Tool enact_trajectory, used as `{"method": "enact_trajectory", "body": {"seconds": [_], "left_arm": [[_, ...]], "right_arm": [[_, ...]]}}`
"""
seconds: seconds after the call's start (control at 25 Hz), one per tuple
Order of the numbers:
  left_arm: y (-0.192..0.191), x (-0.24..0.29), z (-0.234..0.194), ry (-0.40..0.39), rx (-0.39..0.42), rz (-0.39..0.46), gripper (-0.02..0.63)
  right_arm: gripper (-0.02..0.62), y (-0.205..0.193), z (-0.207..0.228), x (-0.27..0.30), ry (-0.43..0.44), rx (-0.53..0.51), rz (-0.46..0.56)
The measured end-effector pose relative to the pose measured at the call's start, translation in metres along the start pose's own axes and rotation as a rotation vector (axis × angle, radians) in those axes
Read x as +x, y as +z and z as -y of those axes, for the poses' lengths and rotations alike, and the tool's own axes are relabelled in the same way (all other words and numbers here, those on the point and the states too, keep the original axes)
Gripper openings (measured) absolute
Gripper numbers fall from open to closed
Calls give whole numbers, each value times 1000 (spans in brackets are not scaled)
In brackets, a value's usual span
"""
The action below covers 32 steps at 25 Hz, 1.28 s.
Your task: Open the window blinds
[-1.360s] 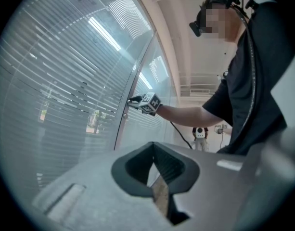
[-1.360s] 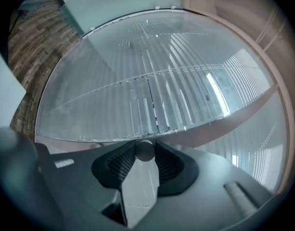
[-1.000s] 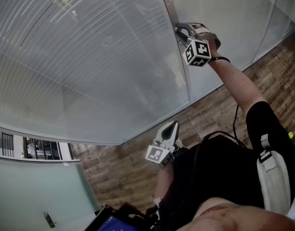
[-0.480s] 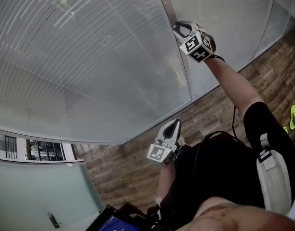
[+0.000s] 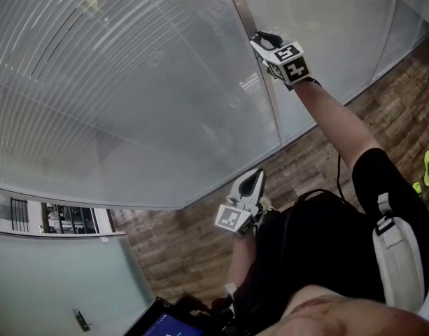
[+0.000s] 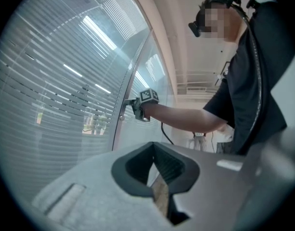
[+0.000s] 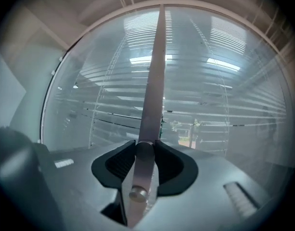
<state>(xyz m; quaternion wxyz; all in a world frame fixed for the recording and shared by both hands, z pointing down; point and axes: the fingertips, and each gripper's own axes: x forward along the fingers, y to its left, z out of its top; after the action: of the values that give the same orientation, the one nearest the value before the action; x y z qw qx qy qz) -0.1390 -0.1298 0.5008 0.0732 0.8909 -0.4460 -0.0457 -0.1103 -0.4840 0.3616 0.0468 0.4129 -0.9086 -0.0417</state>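
The window blinds [image 5: 130,82] hang as thin horizontal slats behind a glass wall, with a metal post [image 5: 259,82] splitting two panes. My right gripper [image 5: 259,39] is held up against that post. In the right gripper view its jaws [image 7: 143,153] are shut on a round knob [image 7: 143,149] on the post [image 7: 154,71], with a small stud [image 7: 136,192] just below. Outdoor greenery shows through gaps between the slats [image 7: 210,95]. My left gripper [image 5: 252,179] hangs low near my body, shut and empty [image 6: 159,177]. The left gripper view also shows the right gripper [image 6: 130,102] at the post.
Wood-plank floor [image 5: 193,243] runs along the foot of the glass wall. A frosted door with a handle [image 5: 78,319] stands at lower left, beside a lit screen [image 5: 165,324]. A black cable [image 5: 340,170] hangs from the right arm.
The right gripper has rolled on the post, its marker cube turning to face a new way, while staying at the same spot. The left gripper has held still.
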Motion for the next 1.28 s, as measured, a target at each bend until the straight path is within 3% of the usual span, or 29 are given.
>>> {"method": "enact_trajectory", "body": {"seconds": [0.28, 0.6, 0.96, 1.28], "left_arm": [[15, 18, 9, -49, 25, -6, 2], [15, 22, 18, -74, 24, -10, 2], [9, 19, 22, -74, 6, -21, 2], [10, 19, 23, -88, -10, -17, 2]], "right_arm": [[130, 2, 6, 2, 30, 197, 27], [130, 2, 6, 0, 44, 306, 38], [133, 1, 7, 2, 51, 289, 33], [173, 5, 5, -2, 85, 127, 8]]}}
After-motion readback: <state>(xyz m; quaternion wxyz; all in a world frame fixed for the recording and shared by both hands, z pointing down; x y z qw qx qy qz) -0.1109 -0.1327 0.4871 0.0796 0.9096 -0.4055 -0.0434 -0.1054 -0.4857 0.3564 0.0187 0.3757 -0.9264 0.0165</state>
